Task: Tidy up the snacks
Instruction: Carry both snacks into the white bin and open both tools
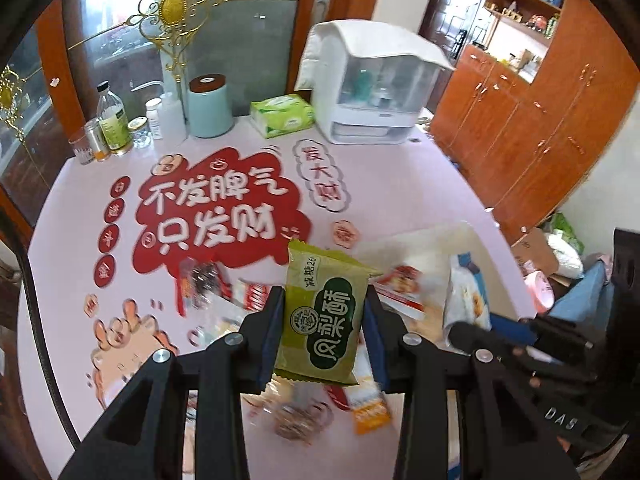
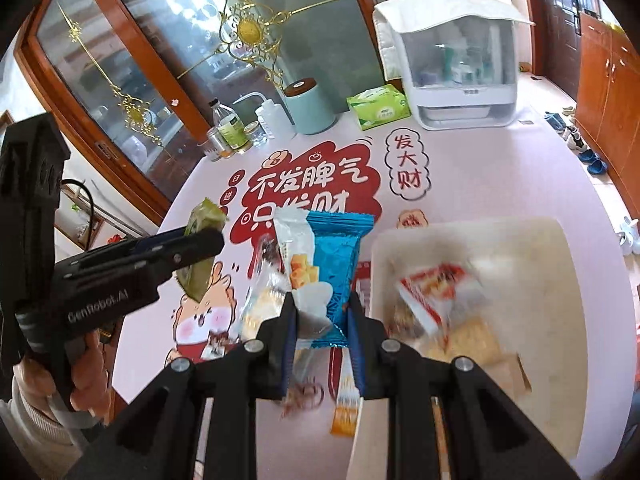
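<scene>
White rectangular tray [image 2: 560, 248] holds blurry red-white packets [image 2: 434, 292]. Left gripper [image 1: 325, 320] pinches crinkly green pineapple-cake packet [image 1: 326, 316]; right gripper [image 2: 322, 316] clamps glossy blue wrapper [image 2: 340, 256] plus white one [image 2: 294, 236].

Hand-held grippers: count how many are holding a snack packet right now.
2. The left hand-held gripper clamps a green packet; the right hand-held gripper clamps a blue-and-white packet.

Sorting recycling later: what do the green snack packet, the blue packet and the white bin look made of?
Green snack packet: matte printed plastic film, probably, with crimped serrated ends.
Blue packet: glossy metallic-looking film, shiny and creased.
White bin: smooth, slightly translucent plastic, it seems; motion blur leaves this uncertain.
</scene>
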Action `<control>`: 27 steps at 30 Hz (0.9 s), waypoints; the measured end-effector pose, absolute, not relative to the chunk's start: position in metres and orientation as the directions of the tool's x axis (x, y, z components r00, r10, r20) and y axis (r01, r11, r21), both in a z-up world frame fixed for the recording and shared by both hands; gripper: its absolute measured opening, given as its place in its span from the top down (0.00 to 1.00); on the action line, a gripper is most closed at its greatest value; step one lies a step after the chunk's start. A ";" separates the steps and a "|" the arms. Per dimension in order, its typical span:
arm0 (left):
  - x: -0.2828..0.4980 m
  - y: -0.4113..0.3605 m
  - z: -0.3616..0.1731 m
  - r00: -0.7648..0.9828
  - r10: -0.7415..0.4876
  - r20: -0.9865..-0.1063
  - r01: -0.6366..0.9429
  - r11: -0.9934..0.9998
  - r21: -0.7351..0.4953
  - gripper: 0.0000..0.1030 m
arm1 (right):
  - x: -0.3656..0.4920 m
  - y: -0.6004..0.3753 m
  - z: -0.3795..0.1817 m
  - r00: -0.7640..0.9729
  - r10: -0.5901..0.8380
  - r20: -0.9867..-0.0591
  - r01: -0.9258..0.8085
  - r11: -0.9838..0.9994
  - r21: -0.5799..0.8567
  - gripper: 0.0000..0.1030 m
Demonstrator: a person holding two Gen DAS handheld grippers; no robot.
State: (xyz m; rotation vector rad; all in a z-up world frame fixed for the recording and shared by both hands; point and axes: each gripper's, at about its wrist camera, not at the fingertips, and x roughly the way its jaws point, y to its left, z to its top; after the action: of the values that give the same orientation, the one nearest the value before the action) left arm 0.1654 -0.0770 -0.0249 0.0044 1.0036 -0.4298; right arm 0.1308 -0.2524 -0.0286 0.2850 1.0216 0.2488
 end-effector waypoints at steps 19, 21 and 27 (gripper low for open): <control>0.099 -0.187 -0.020 0.424 -0.410 -0.808 0.492 0.853 -0.174 0.65 | 0.022 -0.347 -0.030 0.595 0.156 -0.789 0.164 0.937 0.309 0.77; 0.098 -0.200 -0.020 0.420 -0.417 -0.806 0.507 0.844 -0.173 0.65 | 0.018 -0.357 -0.030 0.599 0.144 -0.787 0.189 0.931 0.314 0.77; 0.093 -0.235 -0.027 0.407 -0.428 -0.807 0.553 0.819 -0.155 0.65 | 0.010 -0.376 -0.032 0.615 0.120 -0.779 0.230 0.918 0.324 0.77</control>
State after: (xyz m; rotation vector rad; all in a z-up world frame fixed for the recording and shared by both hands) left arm 0.0931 -0.2346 -0.0265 0.1439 0.9709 -0.6208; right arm 0.0096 -0.3763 -0.0324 0.4182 0.9128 -0.0656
